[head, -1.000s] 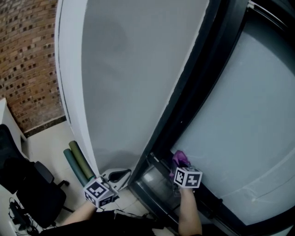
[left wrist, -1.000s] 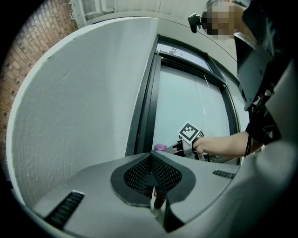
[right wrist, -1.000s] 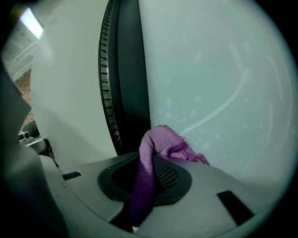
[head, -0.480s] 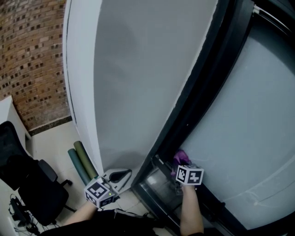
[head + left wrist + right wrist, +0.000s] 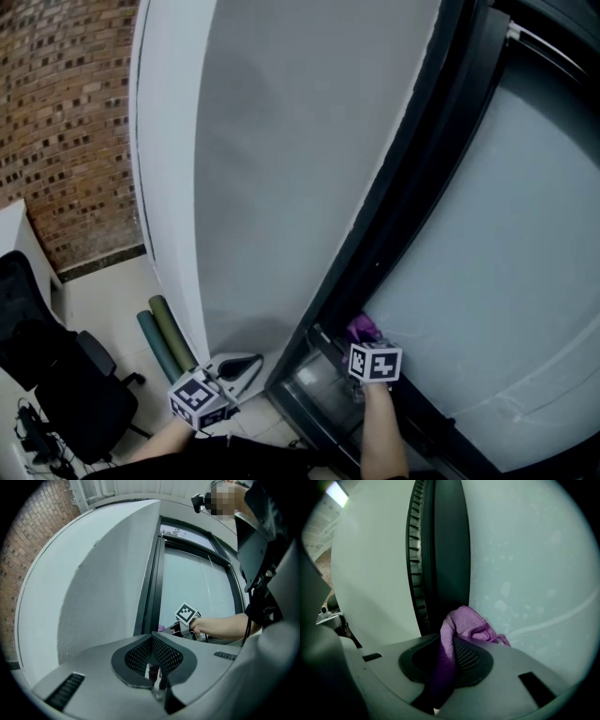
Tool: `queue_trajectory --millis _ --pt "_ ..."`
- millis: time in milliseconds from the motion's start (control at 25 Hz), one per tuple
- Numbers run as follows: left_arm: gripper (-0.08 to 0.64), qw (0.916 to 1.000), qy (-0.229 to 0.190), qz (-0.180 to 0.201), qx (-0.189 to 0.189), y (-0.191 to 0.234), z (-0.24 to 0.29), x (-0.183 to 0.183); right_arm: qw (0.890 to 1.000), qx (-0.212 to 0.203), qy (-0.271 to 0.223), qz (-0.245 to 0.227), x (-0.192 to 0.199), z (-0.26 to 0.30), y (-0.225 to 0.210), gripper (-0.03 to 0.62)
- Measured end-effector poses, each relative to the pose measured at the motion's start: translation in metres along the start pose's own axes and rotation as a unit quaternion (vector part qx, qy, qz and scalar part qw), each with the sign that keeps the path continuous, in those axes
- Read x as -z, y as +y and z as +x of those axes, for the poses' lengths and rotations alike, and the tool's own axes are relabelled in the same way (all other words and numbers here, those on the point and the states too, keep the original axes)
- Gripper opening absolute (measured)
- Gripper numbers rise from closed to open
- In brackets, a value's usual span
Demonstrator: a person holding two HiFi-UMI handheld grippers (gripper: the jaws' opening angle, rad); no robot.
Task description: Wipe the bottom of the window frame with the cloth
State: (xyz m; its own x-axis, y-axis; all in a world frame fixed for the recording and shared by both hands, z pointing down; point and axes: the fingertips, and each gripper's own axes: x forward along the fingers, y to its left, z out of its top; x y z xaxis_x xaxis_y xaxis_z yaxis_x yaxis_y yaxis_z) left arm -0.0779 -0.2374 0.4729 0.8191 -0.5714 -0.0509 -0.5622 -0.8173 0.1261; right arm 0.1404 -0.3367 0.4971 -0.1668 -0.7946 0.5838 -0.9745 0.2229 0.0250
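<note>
Right claw is clenched on the purple cloth. The cloth is bunched at the lower corner where the dark window frame meets the glass; can't confirm contact. Left claw is pinched closed on nothing, low beside the wall, well apart from the cloth. Step looks like the wipe starting at the corner. Next: press the cloth onto the bottom rail and drag along it. Count: two claws, one cloth, one frame, two rolled tubes, one chair.
</note>
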Motion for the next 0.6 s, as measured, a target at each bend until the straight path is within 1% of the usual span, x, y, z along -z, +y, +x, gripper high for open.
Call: queue_trajectory --millis 160,320,440,600 --pt "0.002 1.0000 0.007 -0.003 0.002 -0.002 -0.002 0.002 1.000 -0.002 -0.002 -0.016 0.002 -0.002 0.012 0.075" --pt "0.002 0.9999 0.010 -0.004 0.010 -0.002 -0.004 0.004 0.999 0.011 -0.003 -0.037 0.004 -0.005 0.020 0.075" --pt "0.002 0.9998 0.010 -0.005 0.016 -0.004 -0.004 0.004 0.999 0.016 0.002 -0.039 0.010 -0.008 0.023 0.075" --pt "0.002 0.9996 0.012 -0.008 0.026 -0.008 0.001 0.005 0.999 0.009 0.004 -0.039 0.017 -0.013 0.030 0.075"
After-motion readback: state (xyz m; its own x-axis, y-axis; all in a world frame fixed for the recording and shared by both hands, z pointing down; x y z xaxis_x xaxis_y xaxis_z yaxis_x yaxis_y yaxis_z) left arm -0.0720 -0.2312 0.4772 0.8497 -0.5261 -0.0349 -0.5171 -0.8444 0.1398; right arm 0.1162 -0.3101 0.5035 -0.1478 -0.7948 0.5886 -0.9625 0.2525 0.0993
